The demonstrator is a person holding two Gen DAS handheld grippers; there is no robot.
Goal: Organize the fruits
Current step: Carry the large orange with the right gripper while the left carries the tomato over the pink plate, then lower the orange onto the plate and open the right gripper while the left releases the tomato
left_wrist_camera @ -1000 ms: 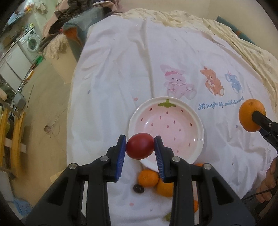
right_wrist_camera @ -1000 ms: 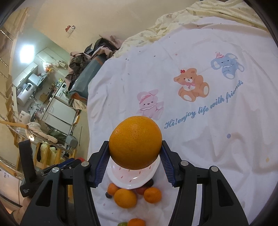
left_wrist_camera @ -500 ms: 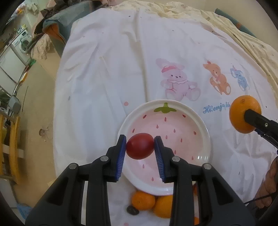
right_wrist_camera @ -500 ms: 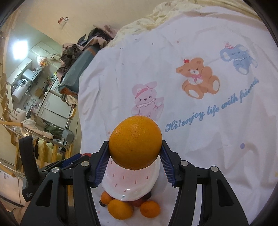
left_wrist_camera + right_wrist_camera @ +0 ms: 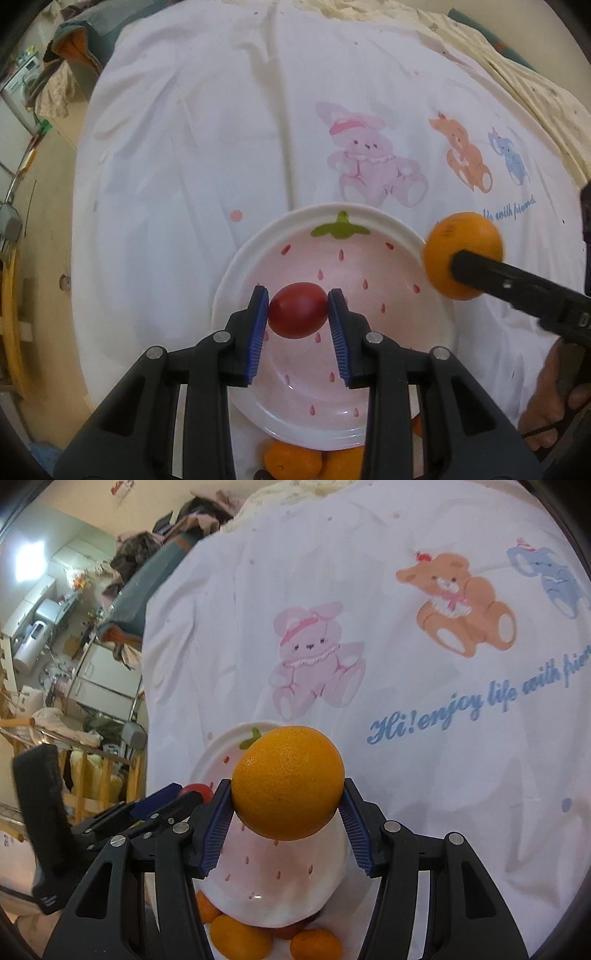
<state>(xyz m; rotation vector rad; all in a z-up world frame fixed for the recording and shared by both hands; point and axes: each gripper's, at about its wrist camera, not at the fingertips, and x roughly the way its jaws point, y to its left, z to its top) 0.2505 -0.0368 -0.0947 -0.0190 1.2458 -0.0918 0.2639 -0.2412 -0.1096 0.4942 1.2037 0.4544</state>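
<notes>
At the far left, beyond the edge of the white printed cloth point(image 5: 207, 122), a floor and cluttered furniture are seen. Further in, the left gripper point(image 5: 297, 308) is held above a pink strawberty-patterned plate point(image 5: 258, 243), and a small red fruit point(image 5: 297, 310) is pinched between its blue pads over the left part of the plate's well. Small oranges point(image 5: 291, 461) are partly hidden under the plate's near rim, lying on the cloth. Past the plate's right rim, a large orange point(image 5: 461, 243) is clamped by the right gripper point(image 5: 286, 805), whose pads are pressed against the fruit's two sides; in the right wrist view this orange is seen above the plate. A person's hand point(image 5: 554, 402) is visible at the far right edge. A pink rabbit, a bear and an elephant are printed on the cloth behind the plate.
</notes>
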